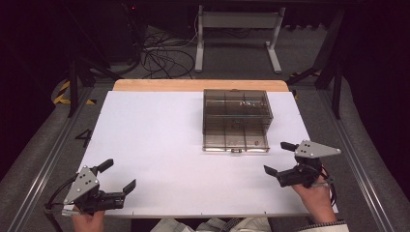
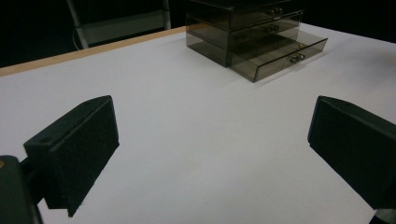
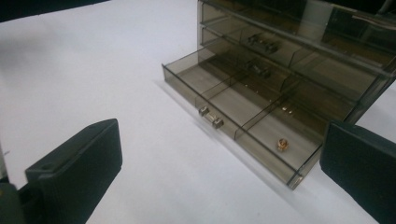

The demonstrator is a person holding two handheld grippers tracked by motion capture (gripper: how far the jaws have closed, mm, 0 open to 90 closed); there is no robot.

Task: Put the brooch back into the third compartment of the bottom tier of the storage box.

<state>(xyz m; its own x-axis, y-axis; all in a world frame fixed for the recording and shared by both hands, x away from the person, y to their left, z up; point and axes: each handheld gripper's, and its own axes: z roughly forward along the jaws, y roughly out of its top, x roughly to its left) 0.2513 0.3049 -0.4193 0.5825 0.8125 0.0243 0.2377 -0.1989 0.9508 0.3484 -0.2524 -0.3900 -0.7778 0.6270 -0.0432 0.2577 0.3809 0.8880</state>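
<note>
A smoky clear plastic drawer box (image 1: 235,116) stands on the white table top (image 1: 154,140), right of centre. Its bottom drawer (image 3: 243,114) is pulled out, showing dividers, a metal handle (image 3: 210,117) and a small brass ring (image 3: 281,144) in one compartment. The same open drawer (image 2: 280,53) lies far ahead in the left gripper view. My left gripper (image 1: 117,175) rests open near the front left corner, nothing between its fingers. My right gripper (image 1: 279,157) is open too, just right of and in front of the drawer.
A wooden strip (image 1: 200,85) edges the far side of the table. Beyond it stand a white metal frame (image 1: 237,34) and loose cables (image 1: 164,55) on the floor. Dark stands flank both sides.
</note>
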